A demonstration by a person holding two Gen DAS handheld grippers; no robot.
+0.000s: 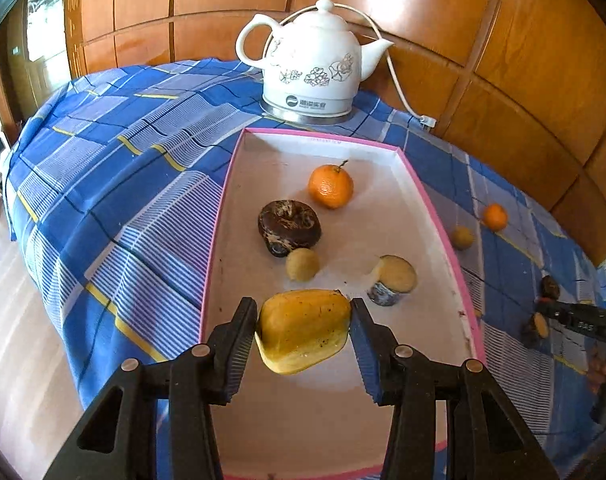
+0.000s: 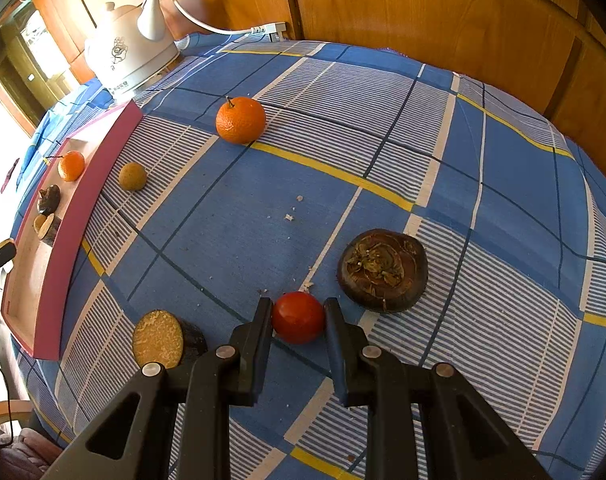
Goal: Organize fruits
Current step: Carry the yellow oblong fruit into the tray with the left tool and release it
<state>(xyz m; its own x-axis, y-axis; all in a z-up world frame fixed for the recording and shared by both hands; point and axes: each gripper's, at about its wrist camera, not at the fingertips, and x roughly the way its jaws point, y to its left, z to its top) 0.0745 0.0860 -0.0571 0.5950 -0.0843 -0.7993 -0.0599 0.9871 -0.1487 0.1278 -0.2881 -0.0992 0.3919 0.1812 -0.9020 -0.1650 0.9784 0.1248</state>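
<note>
In the left wrist view my left gripper (image 1: pixel 304 322) is shut on a yellow-orange fruit piece (image 1: pixel 303 330), held over the near part of the pink-rimmed tray (image 1: pixel 431 204). Inside the tray lie a tangerine (image 1: pixel 330 186), a dark brown fruit (image 1: pixel 289 226), a small tan ball (image 1: pixel 302 264) and a cut stub (image 1: pixel 393 280). In the right wrist view my right gripper (image 2: pixel 298 316) is shut on a small red fruit (image 2: pixel 298 317) that rests on the blue checked cloth (image 2: pixel 383 140). The same tray (image 2: pixel 103 168) lies at the left.
A white kettle (image 1: pixel 313 64) with its cord stands behind the tray. On the cloth lie a tangerine (image 2: pixel 241 120), a small tan fruit (image 2: pixel 133 176), a dark brown fruit (image 2: pixel 383 270) and a cut piece (image 2: pixel 159 338). Wood panels back the table.
</note>
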